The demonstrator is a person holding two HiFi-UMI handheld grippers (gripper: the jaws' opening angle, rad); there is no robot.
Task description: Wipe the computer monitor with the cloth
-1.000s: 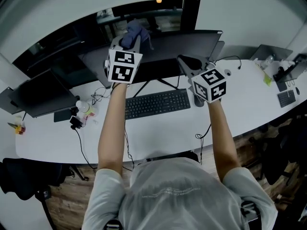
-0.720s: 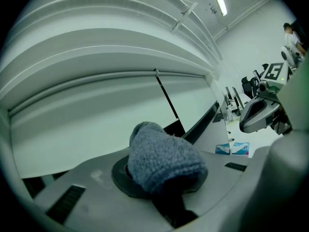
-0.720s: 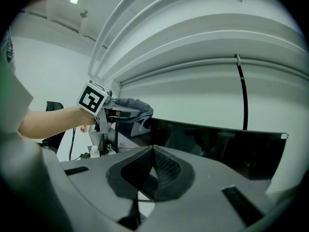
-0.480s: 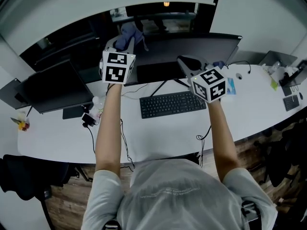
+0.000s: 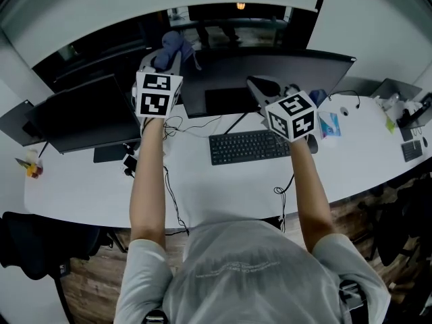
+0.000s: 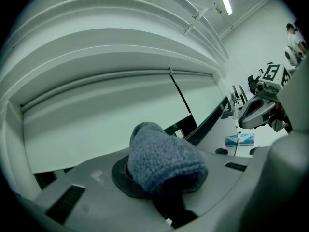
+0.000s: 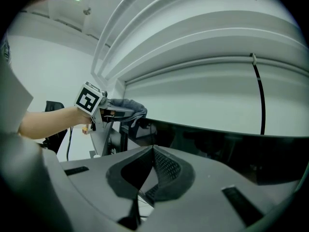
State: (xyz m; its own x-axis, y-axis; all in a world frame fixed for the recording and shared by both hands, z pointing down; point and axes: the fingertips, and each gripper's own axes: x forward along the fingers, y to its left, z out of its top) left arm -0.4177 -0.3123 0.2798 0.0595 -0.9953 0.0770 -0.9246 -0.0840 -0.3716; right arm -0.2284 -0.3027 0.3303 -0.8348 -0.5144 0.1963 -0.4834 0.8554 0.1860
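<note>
White curved worktop [image 5: 223,194], white wall above, dark glass strip behind it. Far left, a second dark screen [image 5: 81,120]; the clutter at its foot is too small to name. My left claw [image 5: 165,63] is clamped tight on the blue-grey cloth [image 5: 174,46], up at the top left corner of the computer monitor [image 5: 283,73]; can't tell if cloth and screen touch. A black cable [image 5: 169,181] trails off the worktop's front edge under my left arm. Keyboard [image 5: 248,147] lies before the monitor, bare worktop in front of it. My right claw [image 7: 152,153] is closed tip to tip with nothing in it, before the monitor's middle, apart from the cloth. Right end: blue packet [image 5: 329,123], then small items, unclear, at the frame edge.
</note>
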